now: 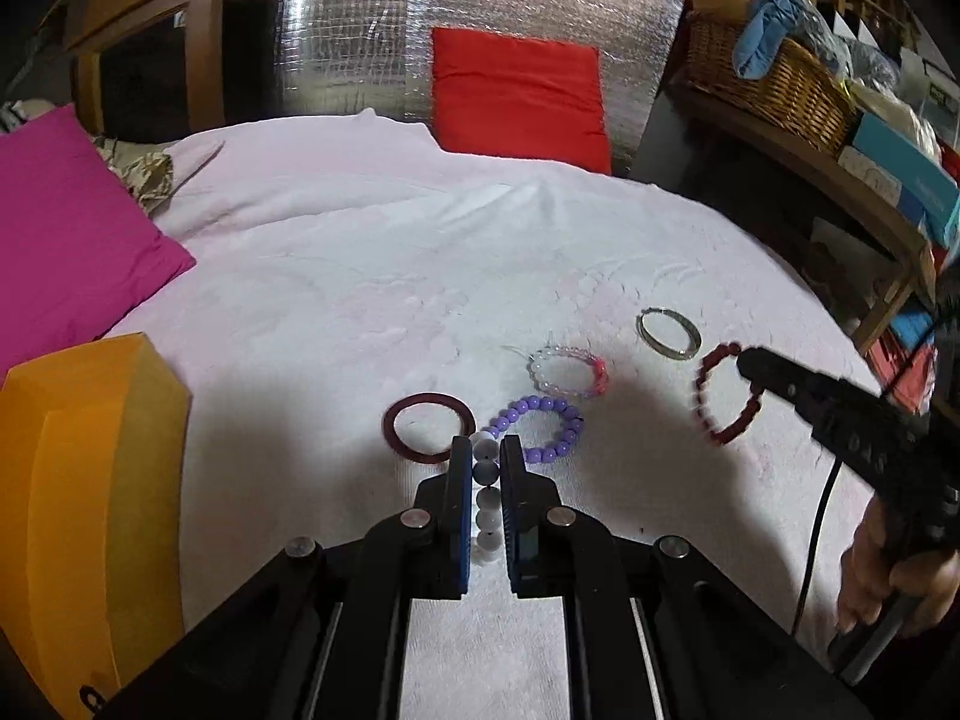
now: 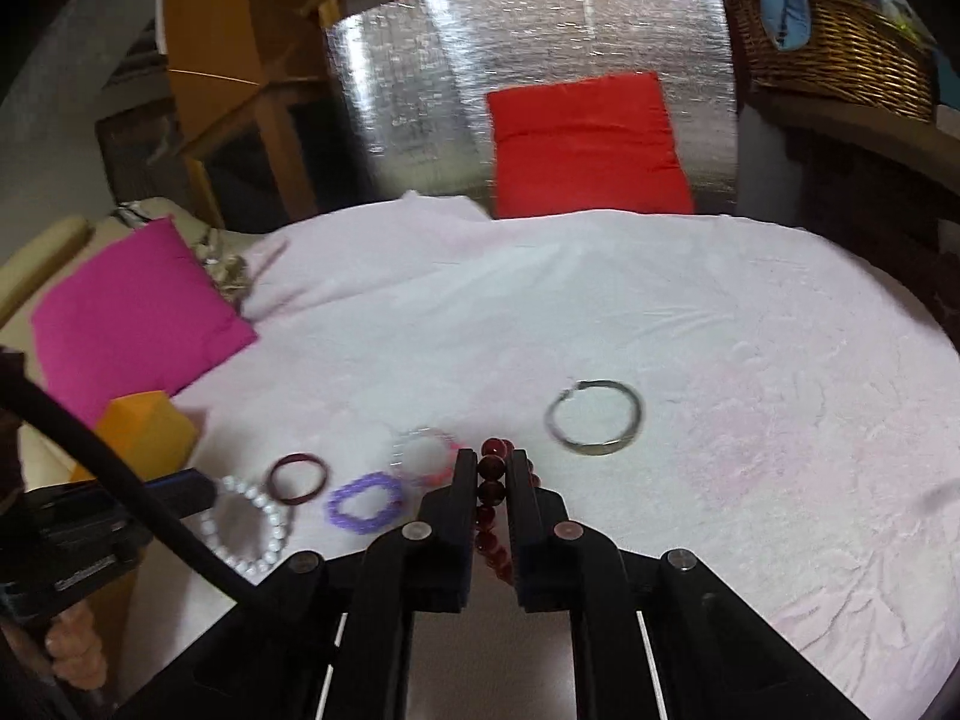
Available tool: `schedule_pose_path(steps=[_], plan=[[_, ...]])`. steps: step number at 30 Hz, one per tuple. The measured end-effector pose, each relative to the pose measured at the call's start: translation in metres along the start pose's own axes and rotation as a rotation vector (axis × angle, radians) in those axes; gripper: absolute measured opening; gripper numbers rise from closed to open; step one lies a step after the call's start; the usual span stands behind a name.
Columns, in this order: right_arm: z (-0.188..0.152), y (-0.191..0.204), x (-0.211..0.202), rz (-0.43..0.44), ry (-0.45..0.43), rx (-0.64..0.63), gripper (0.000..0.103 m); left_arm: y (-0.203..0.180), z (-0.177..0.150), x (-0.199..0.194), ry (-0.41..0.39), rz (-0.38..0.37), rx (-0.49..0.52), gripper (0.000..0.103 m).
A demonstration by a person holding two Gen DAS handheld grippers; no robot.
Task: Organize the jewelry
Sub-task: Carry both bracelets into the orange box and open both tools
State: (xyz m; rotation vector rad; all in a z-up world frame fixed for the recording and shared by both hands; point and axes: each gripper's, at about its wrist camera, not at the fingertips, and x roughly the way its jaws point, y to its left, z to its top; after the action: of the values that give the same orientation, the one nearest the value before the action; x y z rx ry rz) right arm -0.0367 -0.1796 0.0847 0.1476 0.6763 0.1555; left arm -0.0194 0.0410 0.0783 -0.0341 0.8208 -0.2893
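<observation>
left gripper (image 1: 486, 450) clamped white beads (image 1: 486, 498) near bed's (image 1: 360, 252) front edge | right gripper (image 2: 493, 462) clamped red beads (image 2: 489, 480) | light, floppy, slippery strands; pinch across one bead

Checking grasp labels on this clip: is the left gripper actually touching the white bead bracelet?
Touching. In the left wrist view, the left gripper has both fingers closed against the white bead bracelet, beads pinched between them with no gap.
</observation>
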Motion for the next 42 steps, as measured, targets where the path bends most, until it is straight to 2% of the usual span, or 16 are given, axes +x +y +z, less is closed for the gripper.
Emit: schedule_pose_path(steps=[12, 19, 25, 30, 35, 38, 42], plan=[[-0.013, 0.044, -0.031, 0.144, -0.072, -0.008, 0.010, 0.009, -0.014, -0.051, -0.115, 0.007, -0.064, 0.009], [-0.016, 0.068, -0.031, 0.194, -0.065, 0.001, 0.010, 0.028, -0.025, -0.092, -0.205, 0.028, -0.119, 0.009], [-0.014, 0.115, -0.035, 0.263, -0.058, -0.051, 0.010, 0.053, -0.021, -0.122, -0.295, 0.058, -0.174, 0.009], [0.001, 0.163, -0.030, 0.343, -0.050, -0.089, 0.010, 0.091, -0.022, -0.142, -0.333, 0.104, -0.276, 0.009], [0.012, 0.217, -0.011, 0.412, -0.026, -0.144, 0.010, 0.140, -0.032, -0.148, -0.310, 0.207, -0.396, 0.009], [0.014, 0.248, 0.008, 0.449, 0.015, -0.164, 0.010, 0.165, -0.040, -0.138, -0.256, 0.261, -0.454, 0.009], [0.010, 0.275, 0.032, 0.481, 0.074, -0.171, 0.011, 0.195, -0.052, -0.116, -0.163, 0.295, -0.536, 0.009]])
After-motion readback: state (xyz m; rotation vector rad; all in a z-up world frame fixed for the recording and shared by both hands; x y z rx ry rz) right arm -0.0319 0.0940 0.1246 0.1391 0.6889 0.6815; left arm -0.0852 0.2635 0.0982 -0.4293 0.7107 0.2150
